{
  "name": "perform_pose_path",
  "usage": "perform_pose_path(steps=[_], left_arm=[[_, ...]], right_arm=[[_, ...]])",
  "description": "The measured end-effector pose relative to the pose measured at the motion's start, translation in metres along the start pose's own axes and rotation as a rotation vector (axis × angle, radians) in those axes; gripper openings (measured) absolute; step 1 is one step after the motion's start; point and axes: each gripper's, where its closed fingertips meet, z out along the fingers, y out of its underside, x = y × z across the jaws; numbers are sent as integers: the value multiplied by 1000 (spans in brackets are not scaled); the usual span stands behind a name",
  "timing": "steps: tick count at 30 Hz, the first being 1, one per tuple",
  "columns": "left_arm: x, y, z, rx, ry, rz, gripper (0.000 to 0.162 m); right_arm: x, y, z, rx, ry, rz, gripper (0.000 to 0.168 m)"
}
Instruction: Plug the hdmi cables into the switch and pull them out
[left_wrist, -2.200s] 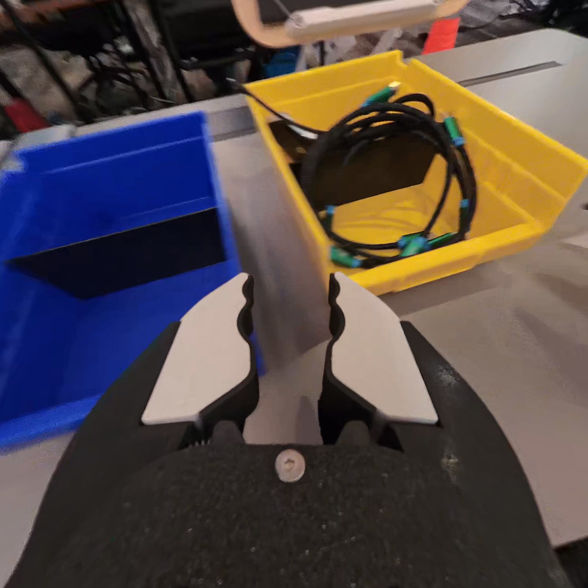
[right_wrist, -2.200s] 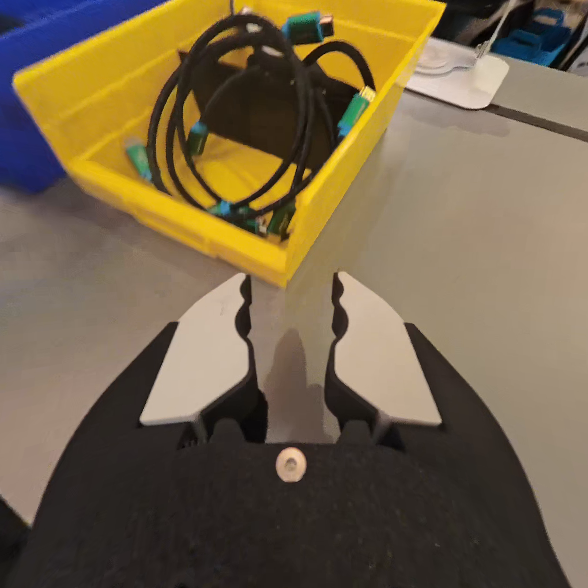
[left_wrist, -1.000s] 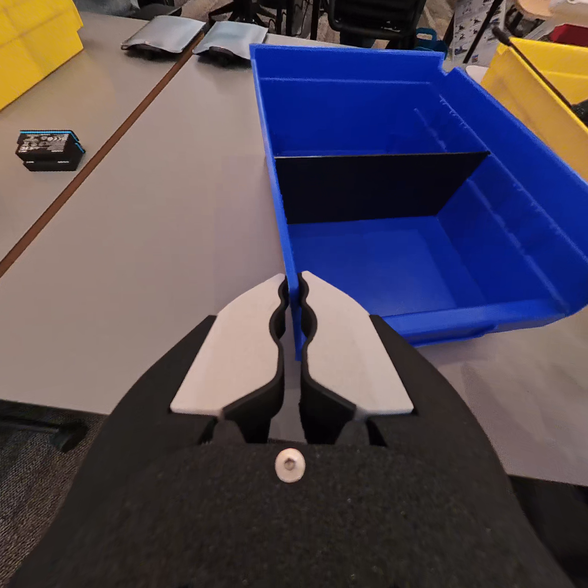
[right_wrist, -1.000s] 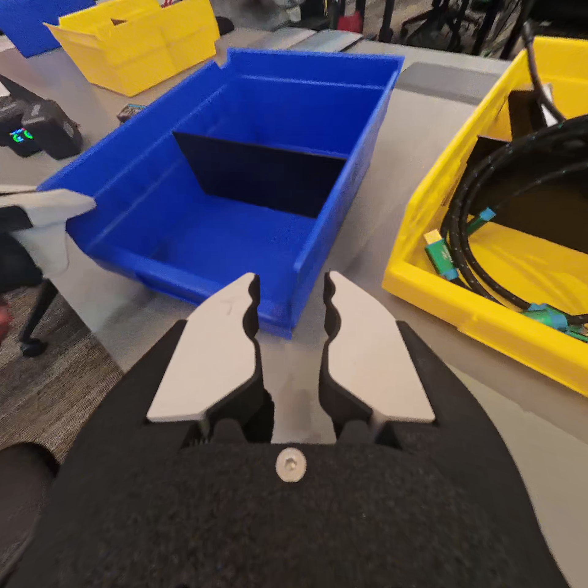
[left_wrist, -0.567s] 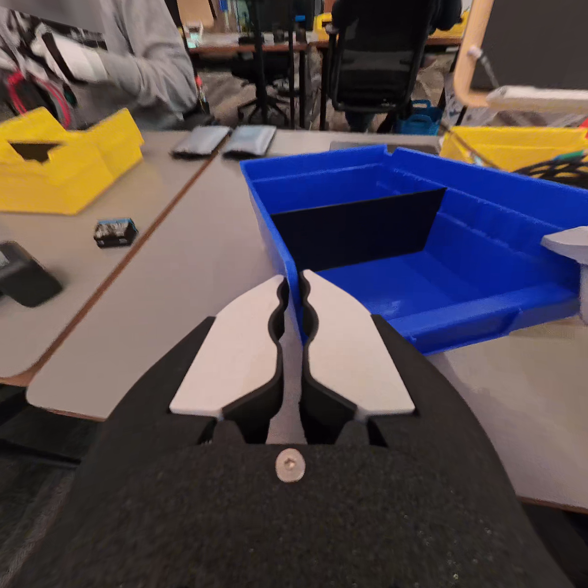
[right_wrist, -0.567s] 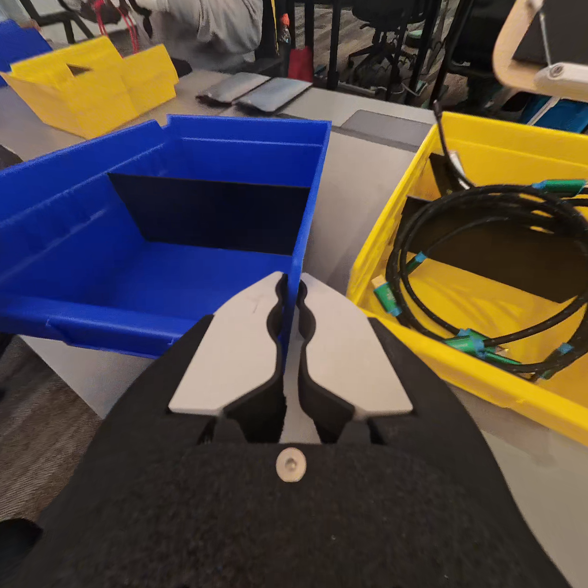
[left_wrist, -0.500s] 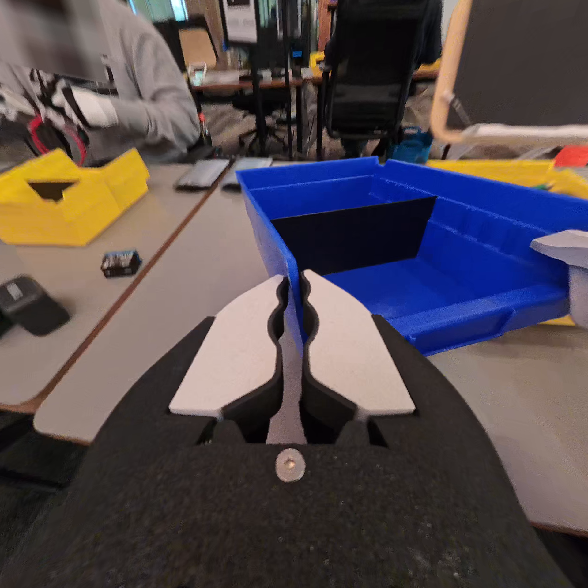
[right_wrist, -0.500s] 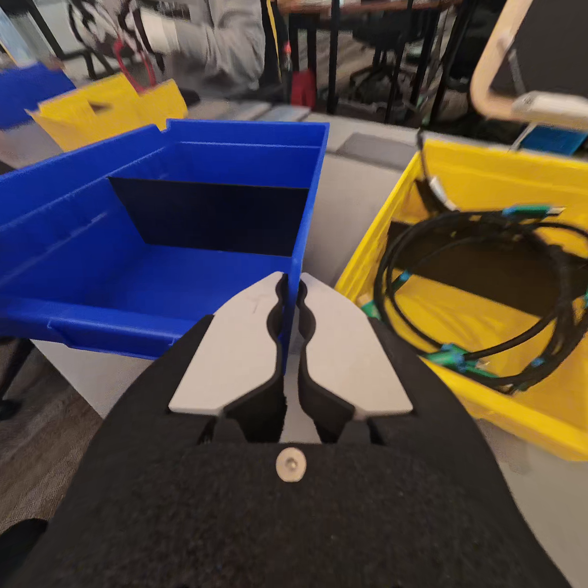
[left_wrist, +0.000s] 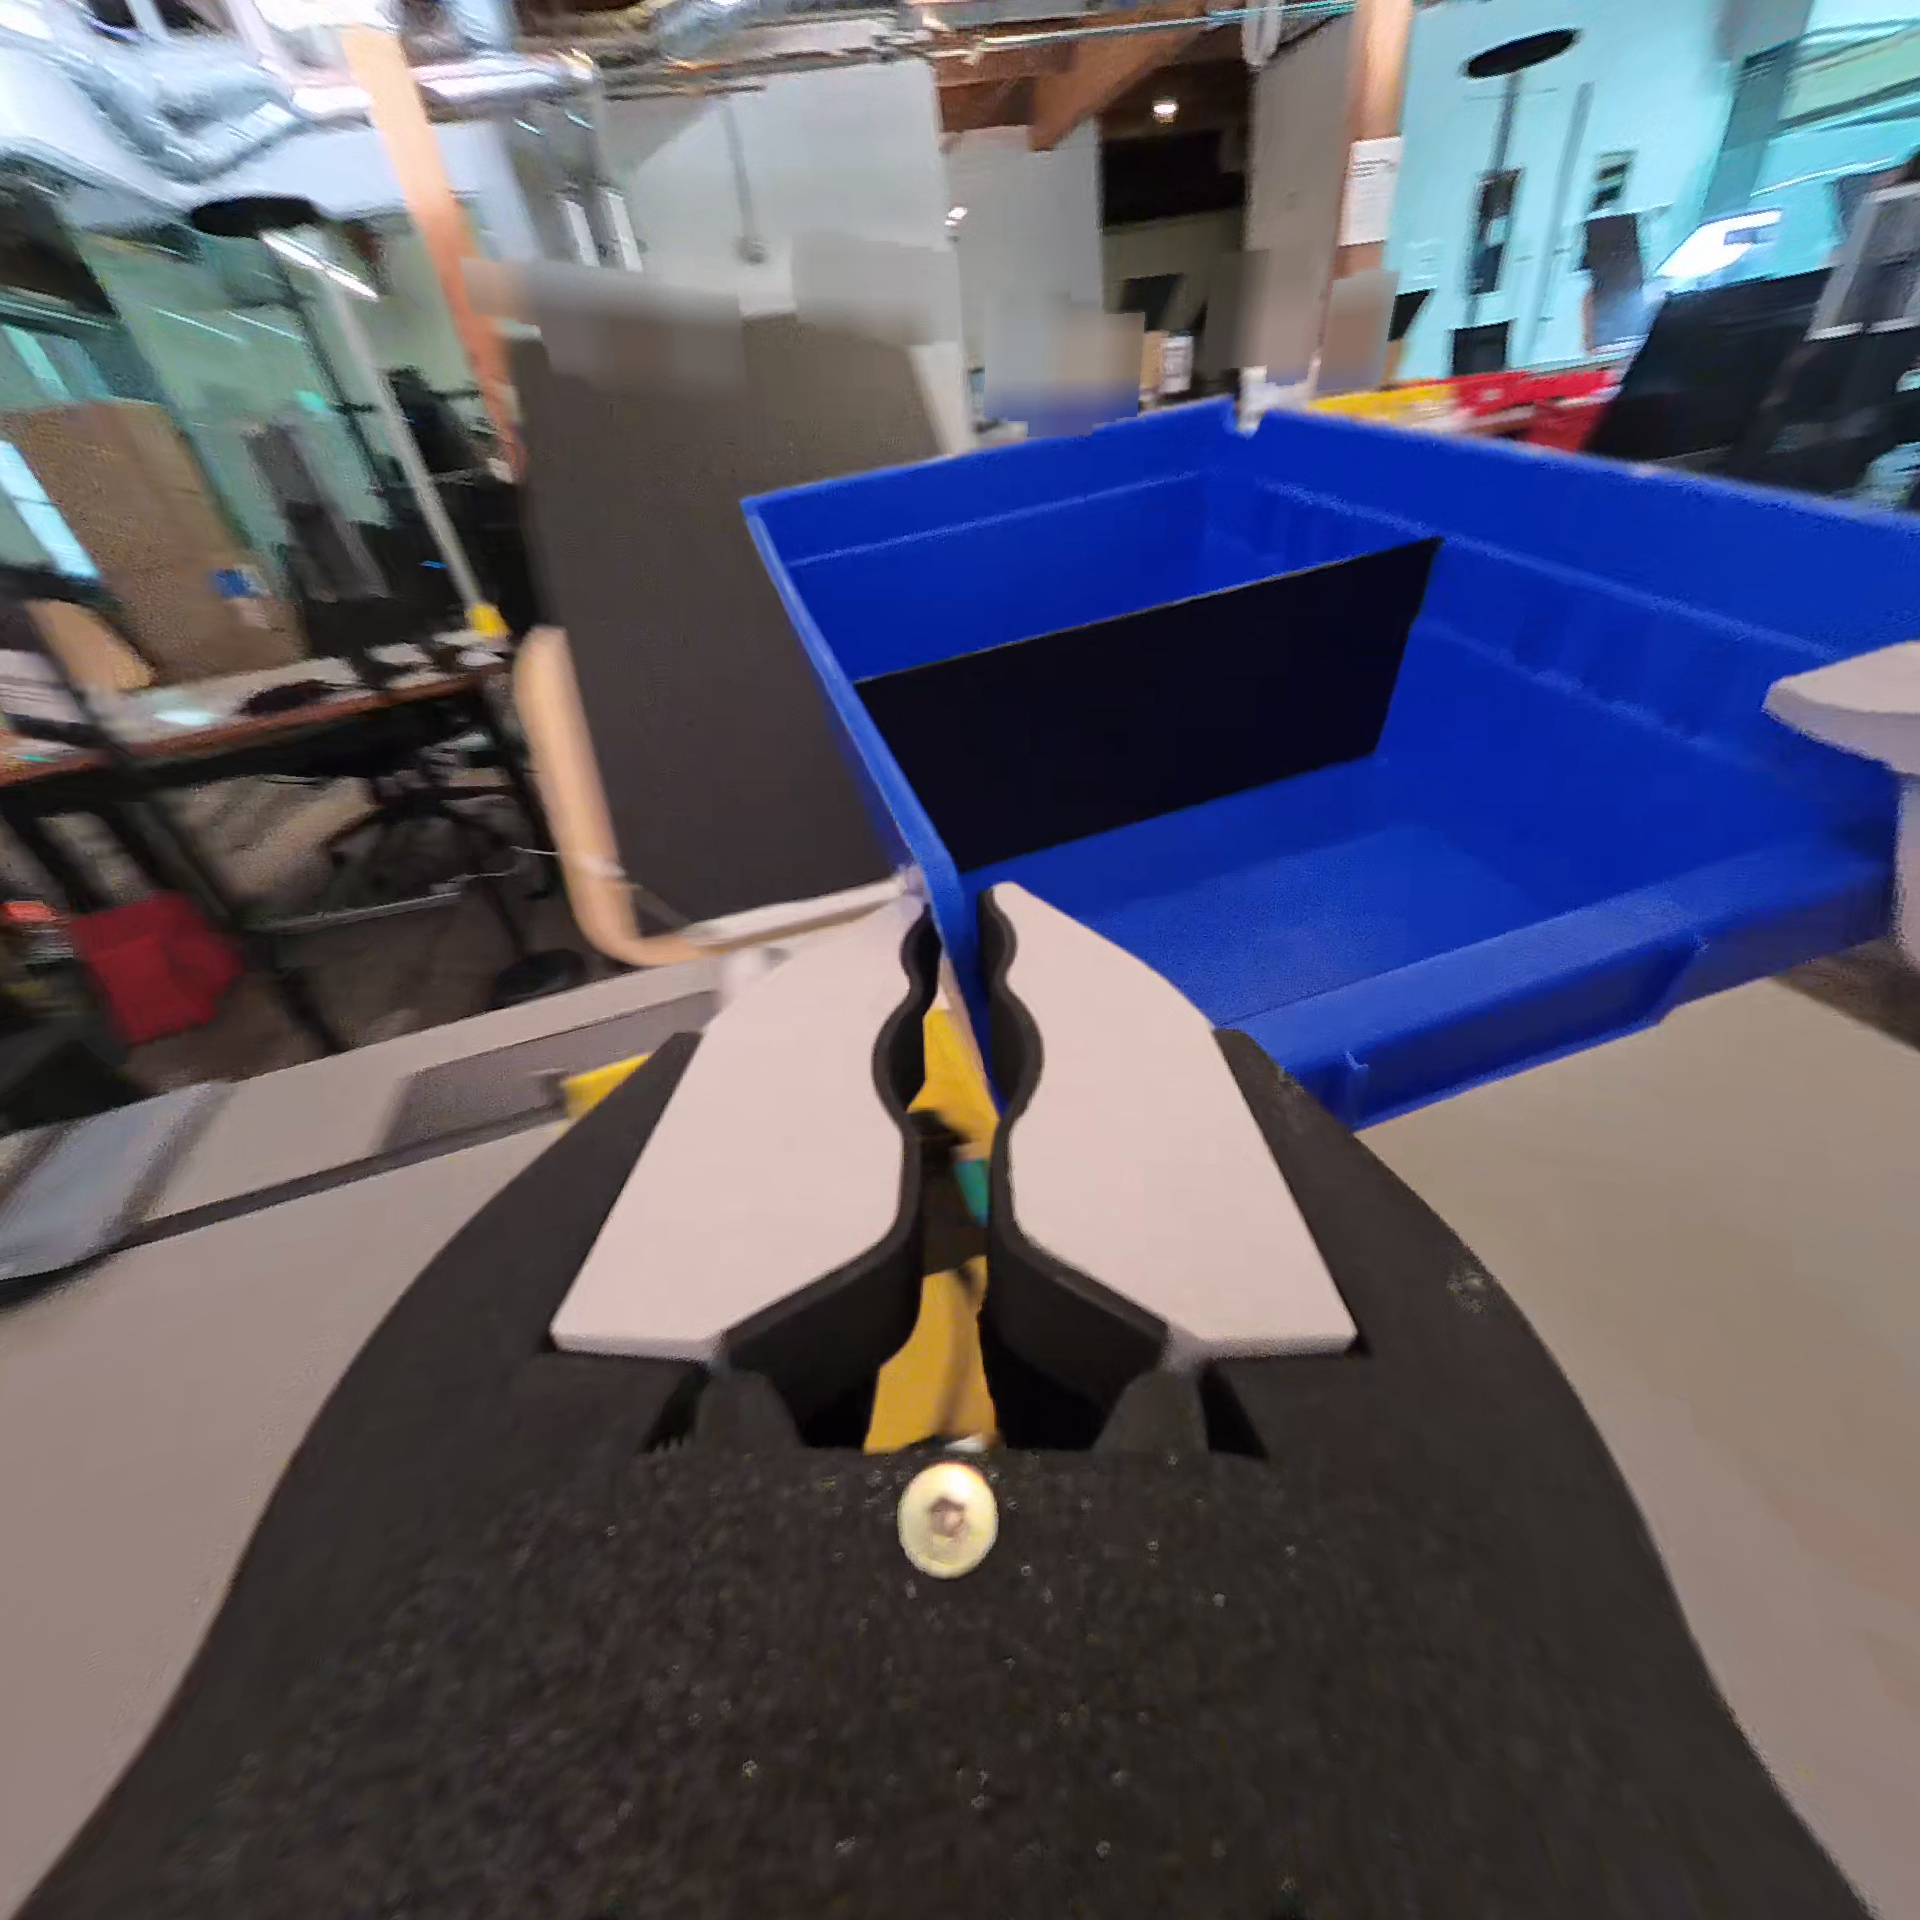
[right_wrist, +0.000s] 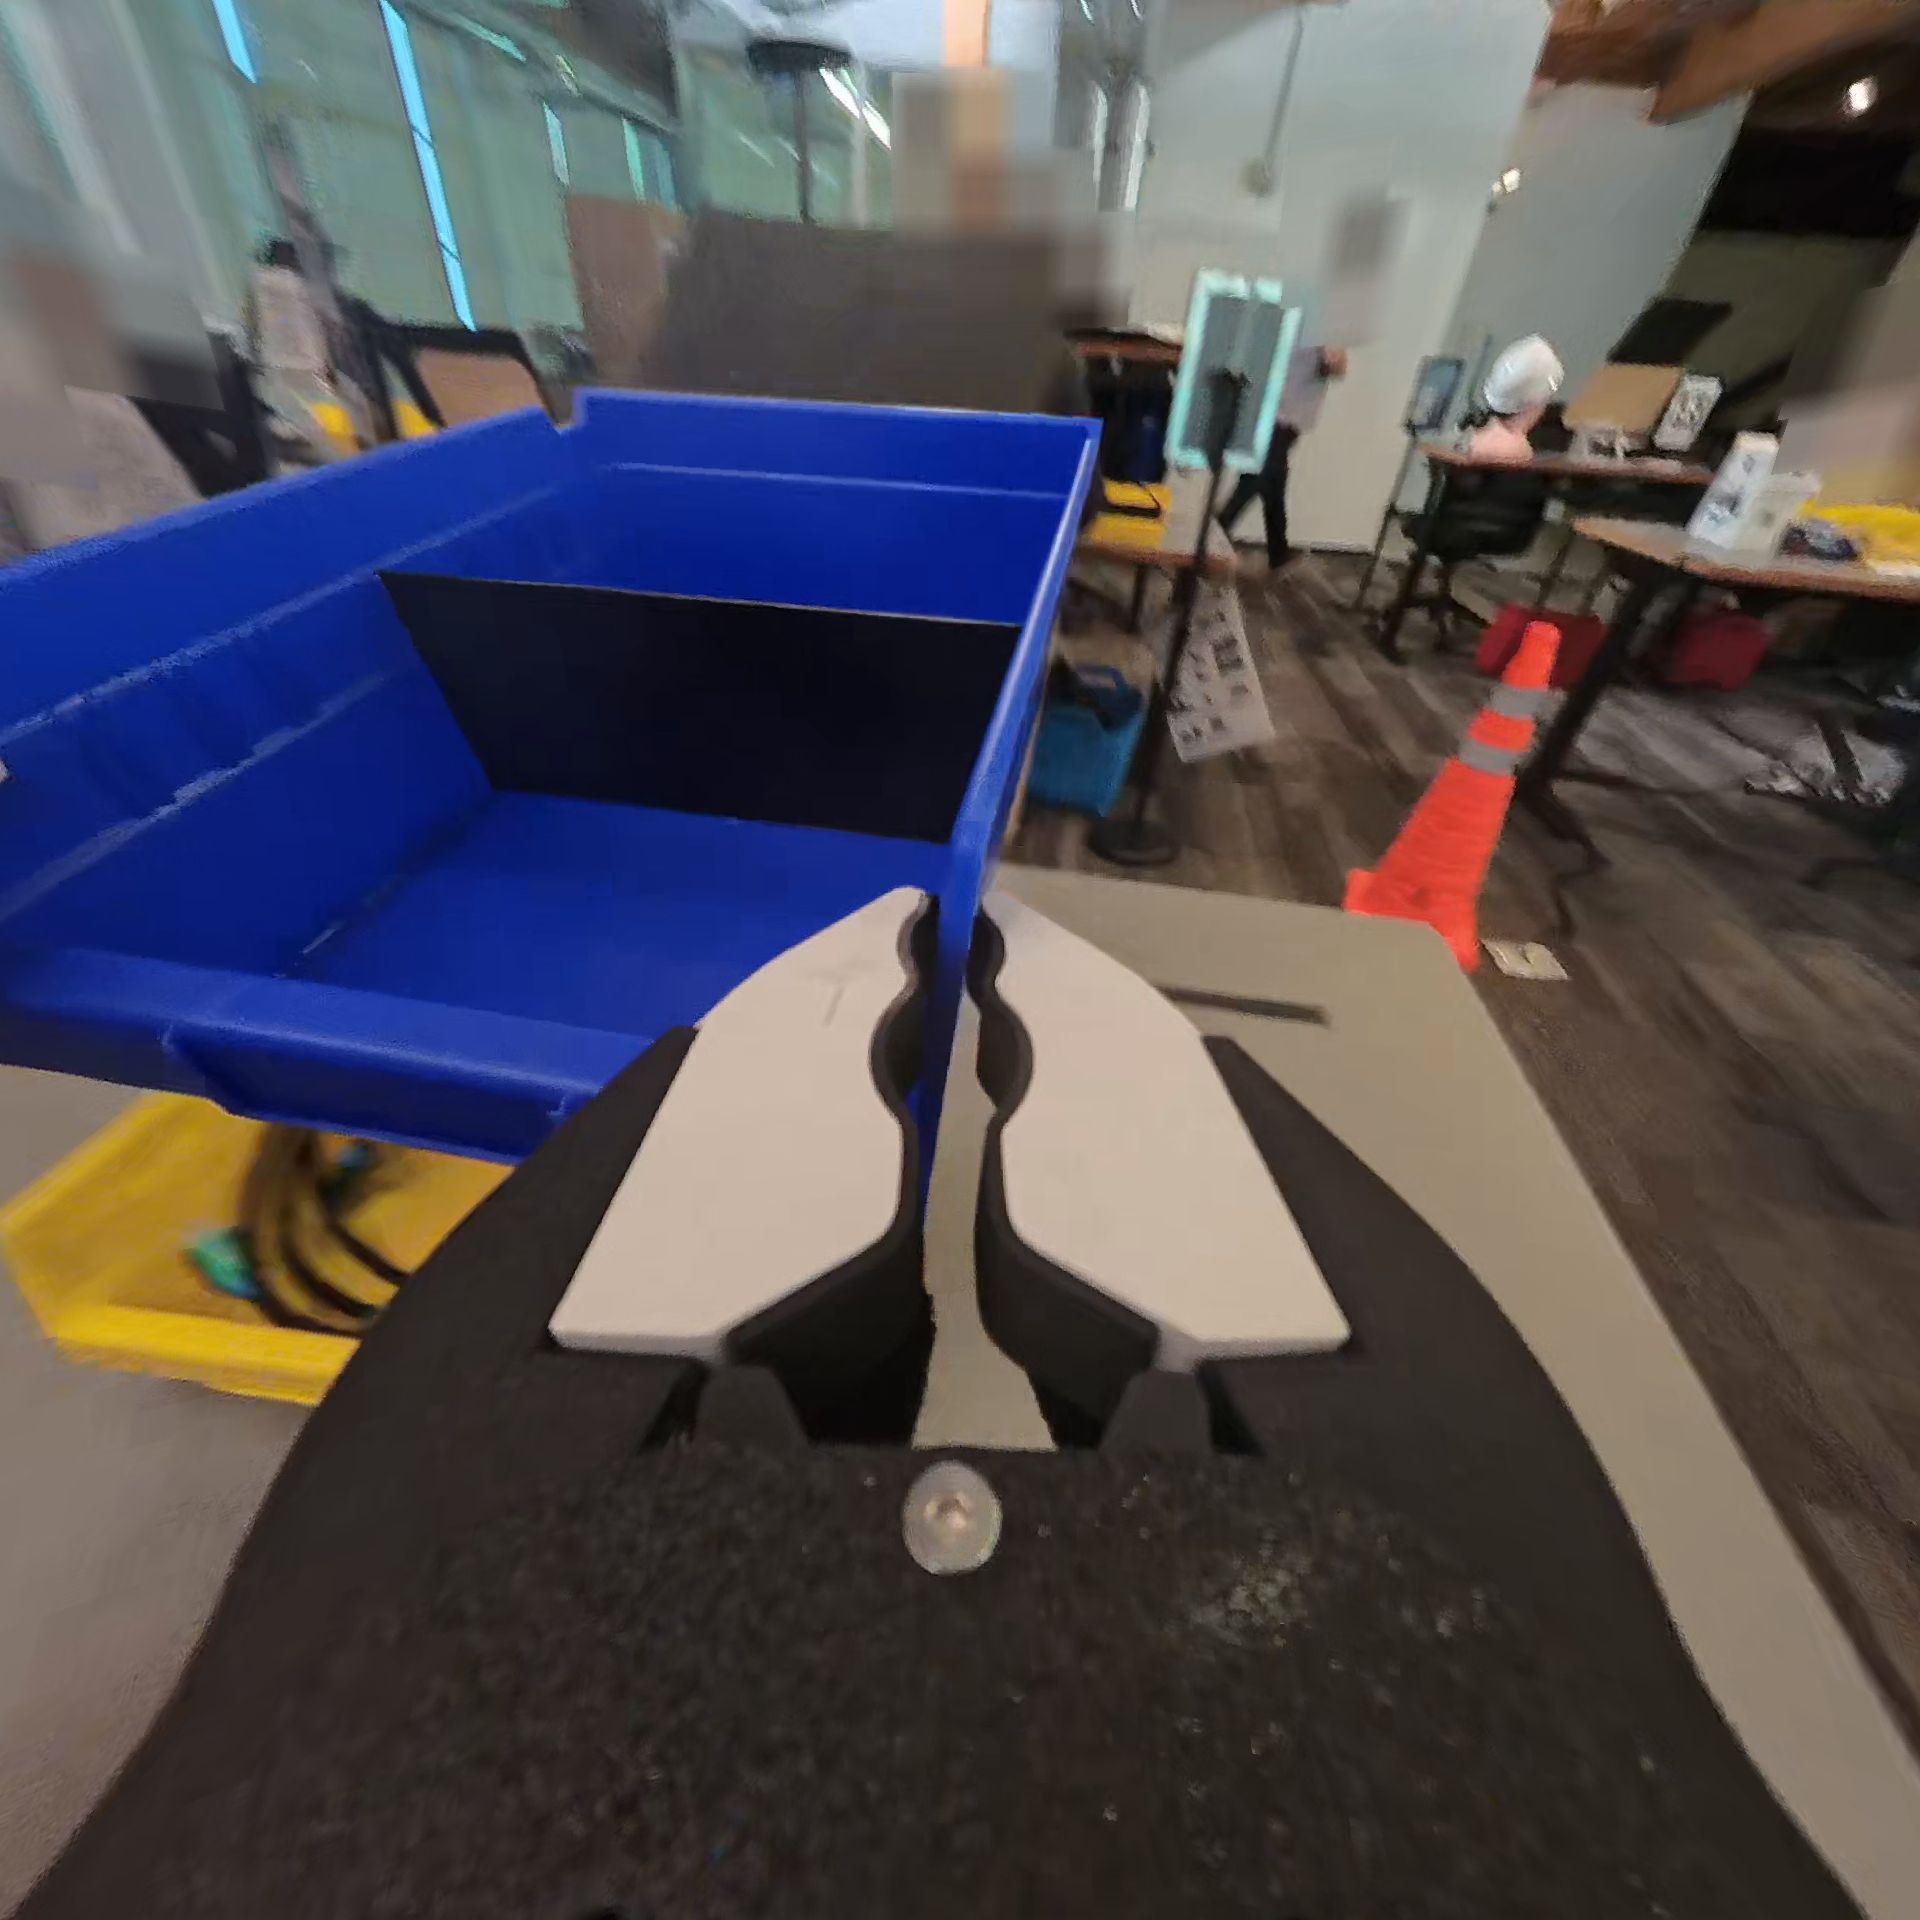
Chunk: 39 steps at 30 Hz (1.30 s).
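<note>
The left claw (left_wrist: 958, 925) was clamped on the left wall of the blue bin (left_wrist: 1351, 914), and the right claw (right_wrist: 954, 914) was clamped on its right wall. The bin hung lifted above the grey counter (right_wrist: 1299, 1039). Below it stood the yellow bin (right_wrist: 125, 1226) with the black hdmi cables (right_wrist: 301, 1236) inside.

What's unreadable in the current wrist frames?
- HDMI cables: right wrist view, mostly hidden under the lifted blue bin, and blurred.
- Yellow bin: left wrist view, only a sliver between the left gripper fingers.
- Switch: seen in neither view.
- Bin's rear compartment: hidden by its black divider.
</note>
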Motion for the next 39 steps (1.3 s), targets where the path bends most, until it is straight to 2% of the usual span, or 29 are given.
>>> perform_pose_path(steps=[2, 5, 8, 10, 13, 18, 24, 26, 27, 29, 30, 33, 36, 39], left_arm=[[55, 25, 39, -39, 42, -62, 6], [132, 75, 89, -117, 96, -103, 8], [179, 133, 120, -245, 116, -105, 7], [197, 159, 125, -297, 151, -159, 8], [209, 176, 119, -320, 150, -197, 10], [214, 212, 114, -390, 194, -205, 11], [207, 212, 118, -415, 234, -221, 11], [200, 206, 113, -440, 240, -182, 21], [192, 200, 110, -433, 236, -161, 29], [177, 183, 101, -403, 246, -144, 36], [164, 174, 96, -387, 229, -132, 36], [115, 149, 79, -350, 167, -104, 40], [58, 137, 53, -324, 103, -96, 43], [-7, 154, 22, -331, 20, -79, 67]], right_arm=[[62, 34, 9, -50, 23, 0, 5], [145, 108, 24, -129, 32, 75, 5], [193, 163, 27, -146, 28, 210, 5], [208, 189, 30, -161, 47, 268, 6], [218, 221, 32, -284, 102, 162, 3], [215, 263, 37, -493, 71, 145, 3], [208, 262, 39, -518, 106, 111, 3], [210, 257, 38, -498, 143, 55, 7], [213, 247, 37, -460, 175, -1, 16], [222, 222, 33, -380, 251, -75, 49], [222, 209, 31, -347, 271, -71, 54], [198, 173, 31, -227, 217, 6, 54], [144, 149, 39, -164, 90, 102, 47], [70, 144, 53, -195, -30, 252, 27]])
